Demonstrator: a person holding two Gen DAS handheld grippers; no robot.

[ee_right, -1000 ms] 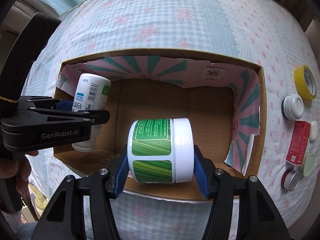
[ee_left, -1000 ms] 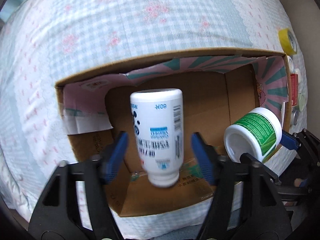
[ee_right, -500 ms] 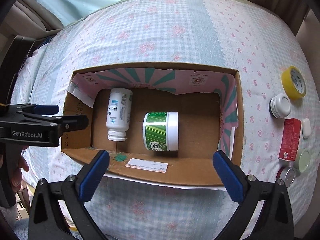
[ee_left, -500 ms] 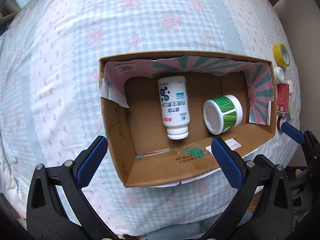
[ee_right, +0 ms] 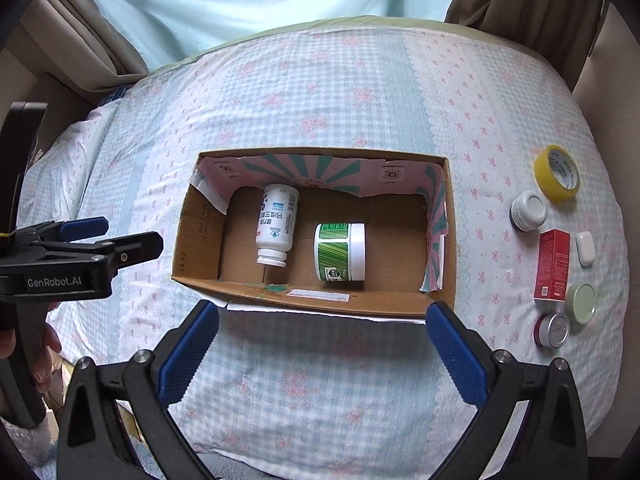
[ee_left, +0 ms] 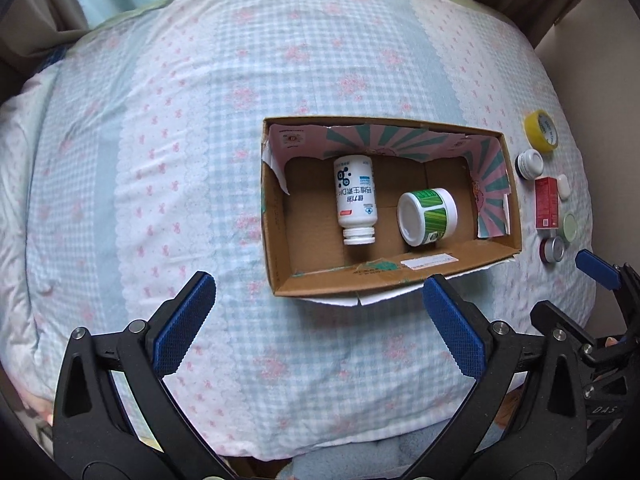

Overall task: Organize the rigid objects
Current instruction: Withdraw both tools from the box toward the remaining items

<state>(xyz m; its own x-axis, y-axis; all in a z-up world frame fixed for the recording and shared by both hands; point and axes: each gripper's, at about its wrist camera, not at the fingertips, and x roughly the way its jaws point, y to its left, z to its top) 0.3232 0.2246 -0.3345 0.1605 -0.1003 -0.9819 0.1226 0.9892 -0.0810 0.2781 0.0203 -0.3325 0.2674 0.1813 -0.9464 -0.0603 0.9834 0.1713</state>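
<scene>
**Bottle and jar lie in the box, both claws wide**

Inside the cardboard box (ee_right: pixel 450 240) on the bed (ee_right: pixel 320 100), a white supplement bottle (ee_right: pixel 278 229) lies on its side, cap toward the near wall. Just beside it, not touching, a green-labelled white jar (ee_right: pixel 340 252) also lies on its side. Right of the box sit a yellow tape roll (ee_right: pixel 557 173), a small white jar (ee_right: pixel 528 210), a red carton (ee_right: pixel 552 265) and small tins. The left claw (ee_left: pixel 316 322) and right claw (ee_right: pixel 320 354) hang above, jaws spread and empty.
</scene>
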